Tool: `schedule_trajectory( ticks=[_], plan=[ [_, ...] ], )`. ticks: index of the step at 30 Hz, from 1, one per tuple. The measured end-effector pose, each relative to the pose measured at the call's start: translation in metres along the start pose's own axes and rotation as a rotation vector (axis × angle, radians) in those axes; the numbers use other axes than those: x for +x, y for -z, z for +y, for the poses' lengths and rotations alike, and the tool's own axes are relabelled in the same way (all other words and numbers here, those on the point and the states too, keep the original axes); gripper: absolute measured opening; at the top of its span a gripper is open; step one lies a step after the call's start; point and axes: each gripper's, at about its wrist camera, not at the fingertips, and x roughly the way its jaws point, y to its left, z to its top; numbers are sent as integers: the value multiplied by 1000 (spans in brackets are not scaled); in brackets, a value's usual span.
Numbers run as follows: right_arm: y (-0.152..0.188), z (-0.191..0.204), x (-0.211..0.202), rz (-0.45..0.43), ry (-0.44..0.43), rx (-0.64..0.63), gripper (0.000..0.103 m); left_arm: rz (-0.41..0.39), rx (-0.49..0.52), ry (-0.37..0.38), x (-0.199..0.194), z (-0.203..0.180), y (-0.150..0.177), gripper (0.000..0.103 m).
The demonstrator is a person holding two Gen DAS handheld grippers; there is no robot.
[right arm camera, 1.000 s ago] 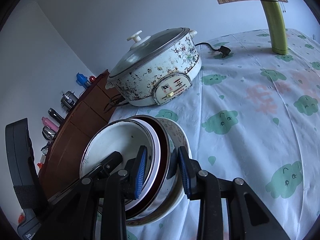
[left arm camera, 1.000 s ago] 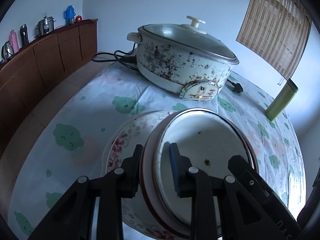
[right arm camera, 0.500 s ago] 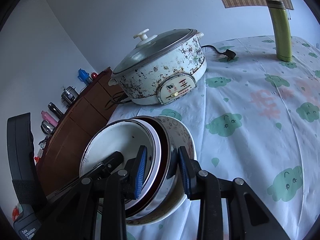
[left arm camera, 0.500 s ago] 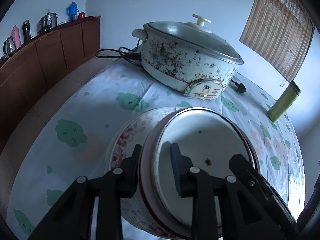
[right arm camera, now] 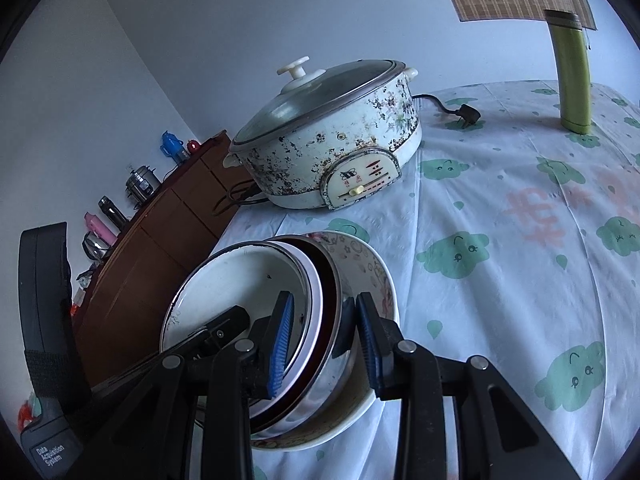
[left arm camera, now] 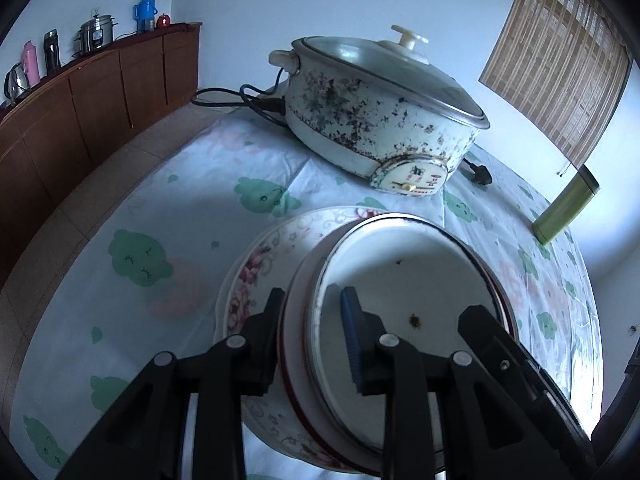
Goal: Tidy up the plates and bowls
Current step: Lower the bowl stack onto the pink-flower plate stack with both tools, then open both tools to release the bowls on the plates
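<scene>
The left tool [left arm camera: 312, 312] is clamped on the near rim of the nested stack [left arm camera: 404, 280]; the right tool [right arm camera: 322, 320] is clamped on the opposite rim. The stack sits in a floral plate [left arm camera: 256, 264] on the bench [left arm camera: 168, 208], before the electric pot [left arm camera: 380, 120]. It looks heavy, stiff, glossy and breakable, so paired rim grips suit it. Round, with no long axis, its mouth tilts up towards the pot

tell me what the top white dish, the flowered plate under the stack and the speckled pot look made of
Top white dish: probably enamelled metal, glossy white with a thin dark rim and a small chip-like spot.
Flowered plate: looks like glazed ceramic or porcelain, smooth with printed pink flowers; melamine can't be excluded.
Speckled pot: painted or enamelled metal body, coating flaked into dark patches, under a glass lid with a metal rim.
</scene>
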Motion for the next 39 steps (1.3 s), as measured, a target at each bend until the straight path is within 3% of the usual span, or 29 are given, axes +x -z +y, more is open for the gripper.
schedule_trajectory(
  ticks=[17, 21, 25, 33, 36, 39],
  plan=[
    [1, 4, 2, -35, -14, -65, 36, 0, 0, -12, -1, 1, 0, 24],
    [-1, -2, -3, -50, -29, -25, 36, -38, 25, -14, -11, 0, -4, 24],
    [-2, -4, -3, -55, -14, -26, 36, -74, 6, -21, -22, 8, -9, 33],
    [-2, 0, -2, -61, 8, -55, 36, -41, 6, -27, -8, 8, -6, 31],
    [-2, 1, -2, -67, 31, -67, 42, 0, -14, 21, 3, 9, -4, 35],
    [-2, 1, -3, -69, 40, -70, 45, -19, 3, -11, -1, 5, -2, 33]
  ],
)
